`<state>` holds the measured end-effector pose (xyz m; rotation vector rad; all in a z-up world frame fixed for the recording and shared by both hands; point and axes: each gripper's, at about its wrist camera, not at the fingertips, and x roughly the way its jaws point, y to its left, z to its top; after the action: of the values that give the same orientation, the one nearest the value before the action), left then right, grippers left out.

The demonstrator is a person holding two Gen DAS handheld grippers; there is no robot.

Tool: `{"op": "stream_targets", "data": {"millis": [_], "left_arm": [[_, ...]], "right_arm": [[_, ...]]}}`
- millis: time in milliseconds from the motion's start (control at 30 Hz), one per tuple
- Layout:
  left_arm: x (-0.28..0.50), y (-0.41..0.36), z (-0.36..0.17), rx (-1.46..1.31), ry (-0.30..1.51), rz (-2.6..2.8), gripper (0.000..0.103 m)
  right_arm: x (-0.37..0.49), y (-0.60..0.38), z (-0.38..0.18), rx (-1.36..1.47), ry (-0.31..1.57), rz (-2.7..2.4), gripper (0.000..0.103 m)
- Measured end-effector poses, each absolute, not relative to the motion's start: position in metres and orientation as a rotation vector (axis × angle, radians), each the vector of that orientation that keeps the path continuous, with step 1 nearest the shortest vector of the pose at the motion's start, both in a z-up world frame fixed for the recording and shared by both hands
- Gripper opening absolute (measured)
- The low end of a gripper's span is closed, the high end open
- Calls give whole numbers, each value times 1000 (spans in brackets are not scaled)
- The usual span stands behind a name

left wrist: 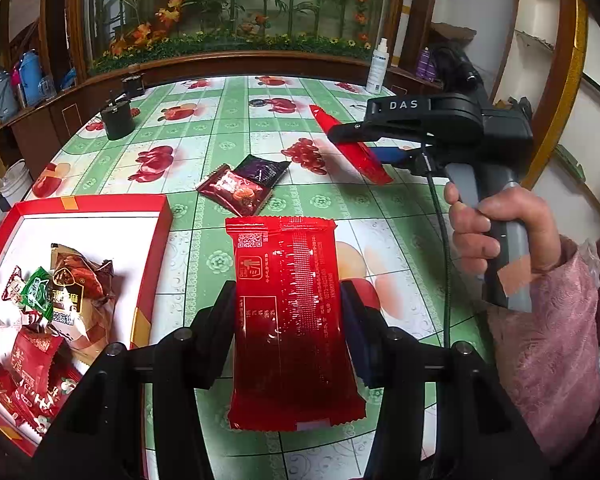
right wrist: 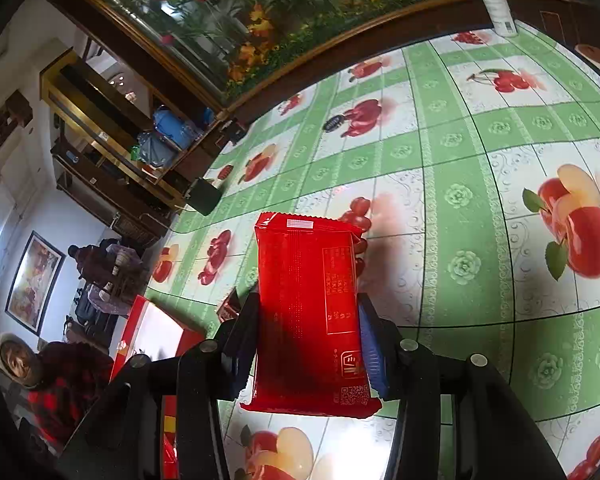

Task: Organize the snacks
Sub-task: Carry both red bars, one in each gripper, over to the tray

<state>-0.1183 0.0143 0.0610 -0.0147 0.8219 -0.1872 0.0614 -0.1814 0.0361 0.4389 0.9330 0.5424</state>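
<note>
My left gripper (left wrist: 288,312) is shut on a red snack packet (left wrist: 288,304), held above the table just right of the red box (left wrist: 156,248). The box holds several wrapped snacks (left wrist: 60,296). My right gripper (right wrist: 306,332) is shut on another red snack packet (right wrist: 306,304); it shows in the left wrist view (left wrist: 352,148) over the table's right side, the packet edge-on. Two loose snacks, a dark red one (left wrist: 236,192) and a purple-black one (left wrist: 262,170), lie on the tablecloth beyond the box. The box corner also shows in the right wrist view (right wrist: 156,328).
The table has a green fruit-print cloth (left wrist: 228,120). A black cup (left wrist: 118,120) and a small black holder (left wrist: 134,84) stand at the far left. A white spray bottle (left wrist: 378,66) stands at the far right. A wooden planter ledge runs behind.
</note>
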Motion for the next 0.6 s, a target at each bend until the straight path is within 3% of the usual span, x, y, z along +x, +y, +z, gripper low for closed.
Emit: {"op": "stream_targets", "data": {"millis": [600], "left_arm": [[-125, 57, 68, -10, 746, -59, 48]], "right_arm": [[51, -153, 40, 318, 879, 587, 47]]}}
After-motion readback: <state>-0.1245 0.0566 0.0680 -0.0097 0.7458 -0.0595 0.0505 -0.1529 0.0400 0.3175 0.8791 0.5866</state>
